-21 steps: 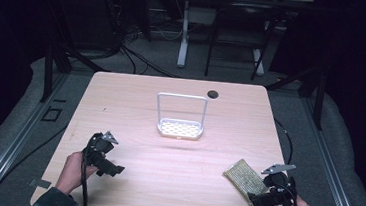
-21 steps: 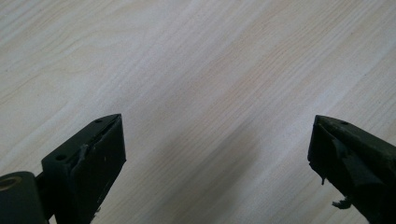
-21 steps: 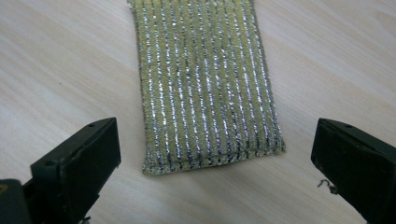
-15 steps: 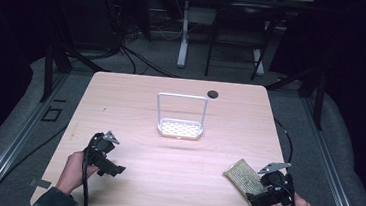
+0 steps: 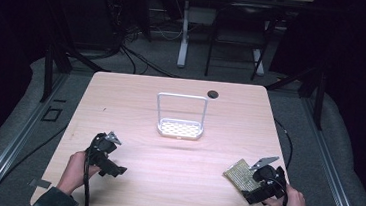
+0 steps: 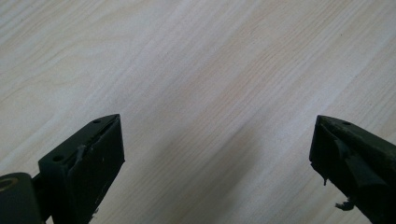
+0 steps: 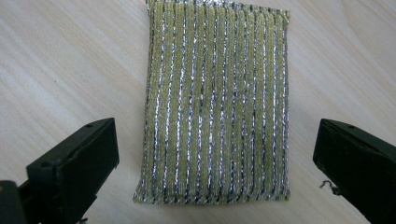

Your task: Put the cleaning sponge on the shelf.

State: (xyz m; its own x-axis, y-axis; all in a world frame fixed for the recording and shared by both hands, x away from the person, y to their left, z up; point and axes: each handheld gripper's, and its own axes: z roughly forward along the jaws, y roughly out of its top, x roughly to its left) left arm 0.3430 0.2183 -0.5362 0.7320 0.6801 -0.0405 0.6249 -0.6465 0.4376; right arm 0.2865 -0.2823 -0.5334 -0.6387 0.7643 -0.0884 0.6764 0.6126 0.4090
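Approaching appears to be the step in hand, with nothing yet gripped. At the table's near left, the left gripper [image 5: 107, 157] hovers over bare wood, its jaws wide apart and empty. At centre stands a white wire rack [image 5: 181, 117], untouched. At the near right, the right gripper [image 5: 254, 184] has jaws spread either side of the scouring pad [image 7: 215, 105], which lies flat between and just ahead of them. The next move probably calls for advancing, then closing squarely across the pad's width.
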